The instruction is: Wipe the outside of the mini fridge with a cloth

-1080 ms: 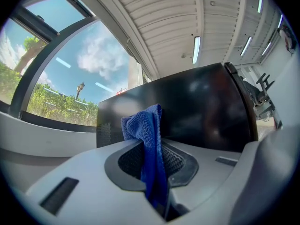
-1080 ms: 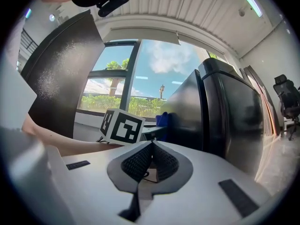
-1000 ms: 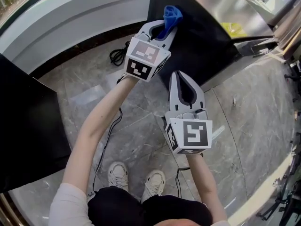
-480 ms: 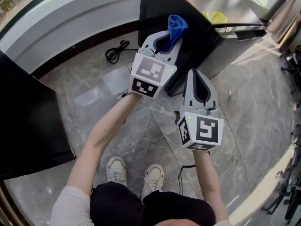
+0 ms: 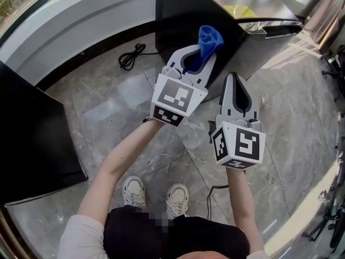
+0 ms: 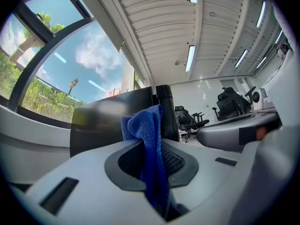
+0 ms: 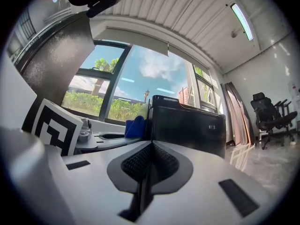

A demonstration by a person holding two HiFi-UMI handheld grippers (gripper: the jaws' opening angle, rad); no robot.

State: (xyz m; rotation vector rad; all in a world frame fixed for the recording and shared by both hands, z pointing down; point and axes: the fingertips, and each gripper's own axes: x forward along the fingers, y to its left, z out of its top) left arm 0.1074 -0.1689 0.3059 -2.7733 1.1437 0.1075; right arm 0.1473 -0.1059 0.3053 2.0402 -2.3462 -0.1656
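While left gripper clamps a blue microfibre cloth up by the black boxy mini fridge at top centre, right gripper sits jaws together, empty, lower right.

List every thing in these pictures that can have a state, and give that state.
left gripper: shut on the cloth
right gripper: shut, nothing between its jaws
cloth: bunched, pinched in the left jaws, top sticking out
fridge: upright on the floor, door shut
cable: loosely coiled on the floor
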